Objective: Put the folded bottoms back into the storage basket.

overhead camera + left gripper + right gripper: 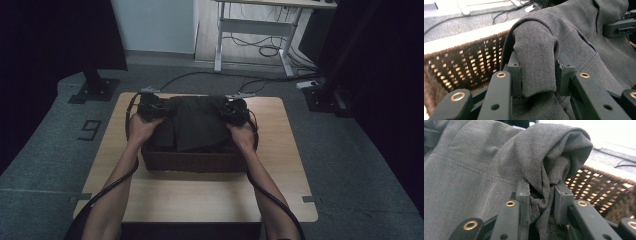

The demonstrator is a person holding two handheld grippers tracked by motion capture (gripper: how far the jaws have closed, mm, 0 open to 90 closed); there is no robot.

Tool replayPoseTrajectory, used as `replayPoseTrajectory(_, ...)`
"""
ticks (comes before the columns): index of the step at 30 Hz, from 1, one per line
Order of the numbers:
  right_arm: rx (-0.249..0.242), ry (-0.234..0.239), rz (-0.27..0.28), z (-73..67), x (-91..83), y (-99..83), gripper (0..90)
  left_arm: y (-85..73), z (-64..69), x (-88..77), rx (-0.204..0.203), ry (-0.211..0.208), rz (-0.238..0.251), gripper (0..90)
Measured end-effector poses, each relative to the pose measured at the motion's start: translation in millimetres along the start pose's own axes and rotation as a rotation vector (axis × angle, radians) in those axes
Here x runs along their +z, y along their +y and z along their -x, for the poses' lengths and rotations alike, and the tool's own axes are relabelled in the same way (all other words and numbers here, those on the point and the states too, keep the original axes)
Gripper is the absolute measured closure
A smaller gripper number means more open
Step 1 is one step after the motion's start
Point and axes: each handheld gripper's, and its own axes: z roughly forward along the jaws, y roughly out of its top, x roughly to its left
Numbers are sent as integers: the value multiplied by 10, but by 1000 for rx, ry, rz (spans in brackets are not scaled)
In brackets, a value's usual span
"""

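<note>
Presently: grey garment [197,122], draped over wicker basket [190,161] on desk [200,195]; left tool [537,75] and right tool [540,200] each clenched a bunched fold. Risk: cloth snagging the rim, spilling outside.

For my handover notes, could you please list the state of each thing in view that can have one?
Grey garment: bunched, draped over the basket, pinched at both sides.
Wicker basket: upright on the table, garment partly inside.
Left gripper: shut on a fold of the garment.
Right gripper: shut on a bunched fold of the garment.
</note>
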Motion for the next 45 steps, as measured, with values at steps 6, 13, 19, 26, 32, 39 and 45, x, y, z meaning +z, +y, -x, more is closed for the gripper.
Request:
replayPoseTrajectory(6, 14, 29, -20, -144, -12, -106, 707, -94, 8, -88, 2, -1, -25, 641)
replayPoseTrajectory(13, 20, 30, -49, -166, 2, -197, 712, -96, 38, -59, 4, -1, -65, 640)
replayPoseTrajectory(19, 69, 13, -64, -3, -81, -301, 719, -116, 151, 199, -6, -32, -99, 641)
replayPoseTrajectory(26, 82, -38, -106, 136, -123, -325, 721, -93, 264, 382, -12, -36, -160, 635)
replayPoseTrajectory(32, 82, -63, -138, 131, -62, -287, 658, -95, 196, 359, 41, 110, -225, 512)
replayPoseTrajectory(39, 98, -125, -86, 200, -132, -176, 417, 0, 162, 178, 52, 167, -164, 418)
replayPoseTrajectory(45, 50, -91, -69, 172, -192, -111, 383, 13, 149, 81, 56, 151, -146, 347)
